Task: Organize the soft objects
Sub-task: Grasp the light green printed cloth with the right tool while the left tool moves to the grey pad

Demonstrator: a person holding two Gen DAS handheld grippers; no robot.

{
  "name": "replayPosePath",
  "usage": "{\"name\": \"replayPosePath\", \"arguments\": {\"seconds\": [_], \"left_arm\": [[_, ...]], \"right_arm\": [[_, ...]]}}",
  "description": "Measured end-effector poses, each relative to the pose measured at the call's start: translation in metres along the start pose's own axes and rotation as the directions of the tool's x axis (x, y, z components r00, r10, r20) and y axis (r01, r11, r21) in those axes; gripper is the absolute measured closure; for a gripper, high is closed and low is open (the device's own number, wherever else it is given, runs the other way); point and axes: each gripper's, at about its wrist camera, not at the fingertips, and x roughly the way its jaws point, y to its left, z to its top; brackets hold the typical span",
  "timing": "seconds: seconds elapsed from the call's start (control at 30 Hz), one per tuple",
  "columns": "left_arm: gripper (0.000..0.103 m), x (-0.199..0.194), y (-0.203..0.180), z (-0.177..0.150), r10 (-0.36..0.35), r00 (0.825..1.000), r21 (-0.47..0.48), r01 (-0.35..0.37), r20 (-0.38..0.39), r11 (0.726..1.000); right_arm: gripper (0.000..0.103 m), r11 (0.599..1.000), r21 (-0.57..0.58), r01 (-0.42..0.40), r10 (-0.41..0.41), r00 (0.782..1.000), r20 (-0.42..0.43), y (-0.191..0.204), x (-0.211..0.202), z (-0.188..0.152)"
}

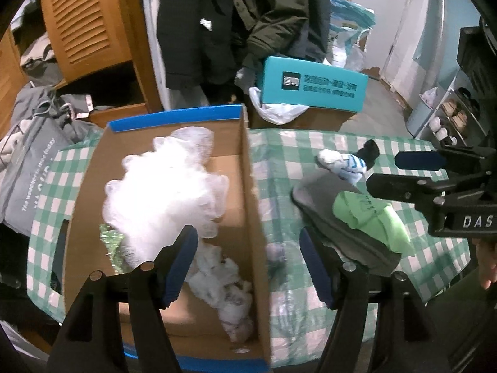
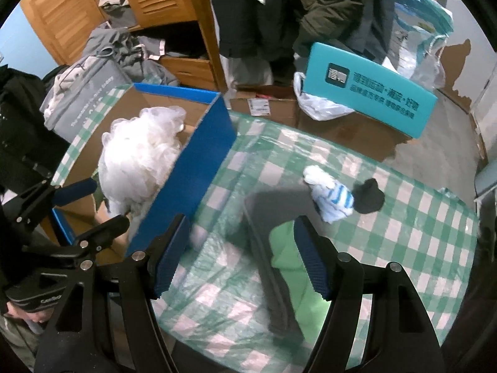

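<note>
A cardboard box (image 1: 248, 168) with blue edges stands on the checked tablecloth. Inside lie a white mesh pouf (image 1: 161, 186) and a crumpled white cloth (image 1: 223, 283). My left gripper (image 1: 248, 264) hovers open over the box's right wall, with nothing pressed between its pads. To the right, a light green cloth (image 1: 369, 214) rests on a folded grey cloth (image 1: 338, 233). Beyond them are a white and blue striped sock (image 1: 341, 161) and a black sock (image 1: 369, 152). My right gripper (image 2: 240, 258) is open above the grey cloth's (image 2: 276, 205) left edge, with the green cloth (image 2: 285, 242) by its right finger.
A green and white checked tablecloth (image 2: 403, 217) covers the table. A teal box (image 2: 369, 93) and plastic bags sit on cartons behind it. Dark coats hang at the back, and a wooden wardrobe (image 1: 87, 21) with piled clothes stands to the left. A shoe rack (image 1: 453, 115) is at far right.
</note>
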Motion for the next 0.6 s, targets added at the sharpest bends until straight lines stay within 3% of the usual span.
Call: {"name": "replayPosePath", "arguments": {"seconds": [0.6], "left_arm": [[0.033, 0.045, -0.060, 0.003, -0.025, 0.994, 0.072, 0.033, -0.111, 0.997]], "right_arm": [[0.032, 0.997, 0.059, 0.048, -0.044, 0.996, -0.076, -0.065, 0.021, -0.036]]}}
